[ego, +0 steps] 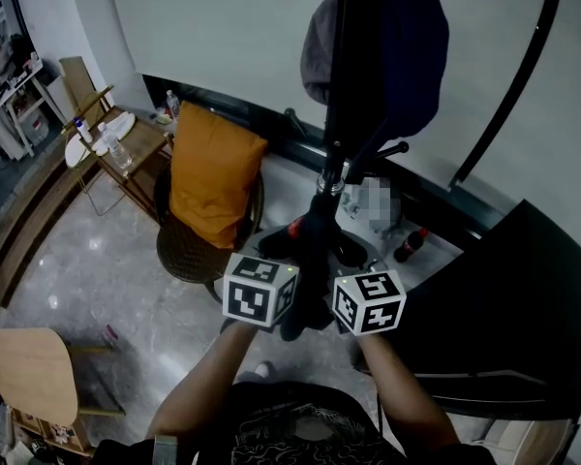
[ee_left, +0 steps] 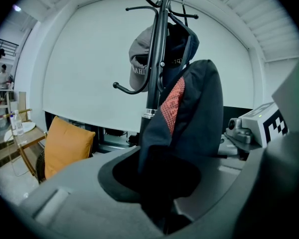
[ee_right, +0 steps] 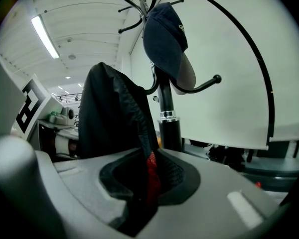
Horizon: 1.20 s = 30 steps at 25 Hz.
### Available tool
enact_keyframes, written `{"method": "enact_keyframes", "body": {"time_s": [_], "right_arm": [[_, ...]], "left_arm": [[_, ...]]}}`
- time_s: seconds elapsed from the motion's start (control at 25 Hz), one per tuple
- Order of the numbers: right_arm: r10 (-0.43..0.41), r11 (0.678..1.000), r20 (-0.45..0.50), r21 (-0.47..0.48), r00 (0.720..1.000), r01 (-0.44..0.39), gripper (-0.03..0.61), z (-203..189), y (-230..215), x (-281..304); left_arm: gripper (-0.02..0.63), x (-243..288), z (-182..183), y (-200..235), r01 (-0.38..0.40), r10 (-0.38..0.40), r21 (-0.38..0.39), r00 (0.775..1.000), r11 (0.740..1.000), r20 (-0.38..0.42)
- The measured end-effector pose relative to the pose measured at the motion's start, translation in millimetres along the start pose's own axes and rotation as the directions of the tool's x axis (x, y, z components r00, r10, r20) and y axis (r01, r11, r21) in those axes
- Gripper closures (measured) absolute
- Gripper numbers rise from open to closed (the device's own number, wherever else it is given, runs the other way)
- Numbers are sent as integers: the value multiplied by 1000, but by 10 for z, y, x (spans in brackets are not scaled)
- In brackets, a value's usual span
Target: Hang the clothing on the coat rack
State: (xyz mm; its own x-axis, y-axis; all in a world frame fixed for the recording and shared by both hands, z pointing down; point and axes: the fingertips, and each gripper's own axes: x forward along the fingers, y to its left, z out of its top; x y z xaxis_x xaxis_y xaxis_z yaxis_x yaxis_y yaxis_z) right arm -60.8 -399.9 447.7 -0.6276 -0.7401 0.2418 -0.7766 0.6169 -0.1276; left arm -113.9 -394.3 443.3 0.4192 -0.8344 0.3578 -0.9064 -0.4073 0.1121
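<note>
Cloth first: the dark garment [ee_left: 194, 113] with the red lining is up in the air just in front of the coat rack [ee_left: 157, 49]. It humps between the two tools, close to the pole and clear of the floor. The left claw [ee_left: 159, 203] is clenched on one fold of it, and the right claw [ee_right: 139, 203] pinches another fold where the red shows.

From where I stand, the step in hand looks like the lift toward a hook. To do it well, I'd keep both grips firm and spread the tools a little so a collar or loop opens. Then raise it above a free hook [ee_left: 120, 87] and lower it over the tip before letting go. The top prongs look a poorer choice, since the cap [ee_right: 164, 39] hangs there.

By count: one garment, one rack, two claws, one orange cushion [ego: 213, 172]. I make it one cap, though the grey and navy parts could be two.
</note>
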Motion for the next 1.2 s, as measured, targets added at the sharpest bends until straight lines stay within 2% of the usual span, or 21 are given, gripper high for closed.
{"method": "enact_keyframes", "body": {"time_s": [1.2], "right_arm": [[91,996,-18,-10,996,-91,474,-86,118,-260]], "left_arm": [[500,-320,-155,-63,-149,148,-60,989,987,-13]]}}
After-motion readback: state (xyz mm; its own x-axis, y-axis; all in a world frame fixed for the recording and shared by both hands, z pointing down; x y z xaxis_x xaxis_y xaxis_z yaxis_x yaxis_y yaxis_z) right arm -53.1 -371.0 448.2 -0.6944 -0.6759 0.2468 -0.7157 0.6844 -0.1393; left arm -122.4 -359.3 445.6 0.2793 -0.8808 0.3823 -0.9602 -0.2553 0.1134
